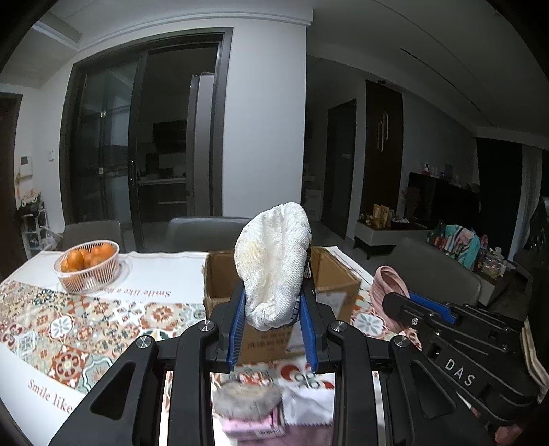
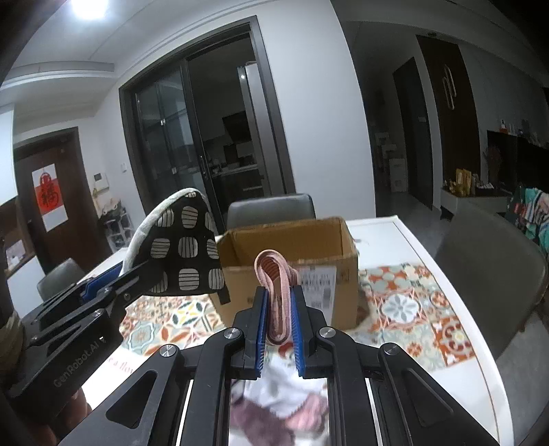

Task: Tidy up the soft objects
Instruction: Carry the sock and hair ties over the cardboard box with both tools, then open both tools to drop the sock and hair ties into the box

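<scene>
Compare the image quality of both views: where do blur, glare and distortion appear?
Left wrist view: sharp on the white-lined oven mitt, walls bowed by fisheye, dim room. Right wrist view: ceiling lamp glare top left, blurred patterned tablecloth.

We are working with two matching grippers. On the left gripper point(image 1: 272, 319) we are seeing black angular linkage arms with triangular cut-outs, round silver screws at the pivots, and ribbed blue pads lining the two fingers. The right gripper point(image 2: 278, 322) is showing the same black frame, silver screws and blue ribbed pads. White lettering is showing on both bodies: "DAS" on the right one, "GenRobot.AI" on the left one.
</scene>
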Motion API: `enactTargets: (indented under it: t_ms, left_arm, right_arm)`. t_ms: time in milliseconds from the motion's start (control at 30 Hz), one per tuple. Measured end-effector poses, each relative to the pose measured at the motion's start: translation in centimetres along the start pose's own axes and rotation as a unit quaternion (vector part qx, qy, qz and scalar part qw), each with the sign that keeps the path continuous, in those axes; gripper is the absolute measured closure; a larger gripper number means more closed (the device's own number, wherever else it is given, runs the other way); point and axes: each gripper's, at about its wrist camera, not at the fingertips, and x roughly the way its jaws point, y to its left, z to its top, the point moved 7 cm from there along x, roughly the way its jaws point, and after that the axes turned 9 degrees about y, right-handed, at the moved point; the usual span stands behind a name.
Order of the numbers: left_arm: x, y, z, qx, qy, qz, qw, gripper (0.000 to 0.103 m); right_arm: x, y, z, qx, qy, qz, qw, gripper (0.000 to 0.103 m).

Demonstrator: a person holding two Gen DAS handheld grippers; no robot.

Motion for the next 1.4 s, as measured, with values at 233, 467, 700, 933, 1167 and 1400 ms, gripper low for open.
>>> enactTargets:
  t_ms: [233, 467, 700, 933, 1167, 1400]
  left_arm:
    - [2.5, 1.0, 2.4, 0.002, -0.011, 0.006, 0.9999, 0.074]
    - [6.0, 1.8, 3.9, 0.003, -0.004, 0.010, 0.9999, 0.074]
    - [9.9, 2.4, 4.1, 0.009, 0.019, 0.015, 0.9997, 0.074]
    - [12.9, 2.7, 3.6, 0.014, 0.041, 0.015, 0.9990, 0.073]
    - [15.8, 3.1, 3.2, 0.005, 0.072, 0.005, 0.9974, 0.058]
    - [14.5, 3.5, 3.5, 0.009, 0.054, 0.019, 0.9983, 0.048]
  right_arm:
    - [2.1, -0.3, 3.2, 0.001, -0.015, 0.007, 1.000, 0.088]
    - [4.3, -1.0, 5.6, -0.007, -0.024, 0.002, 1.000, 0.088]
    - [7.2, -1.5, 7.2, -0.015, -0.017, 0.000, 1.000, 0.088]
    - [9.8, -2.2, 7.6, -0.015, 0.001, -0.004, 1.000, 0.088]
    - [12.6, -2.4, 7.9, -0.012, 0.022, -0.012, 1.000, 0.080]
    - [12.7, -2.9, 7.8, -0.003, 0.023, -0.027, 0.999, 0.054]
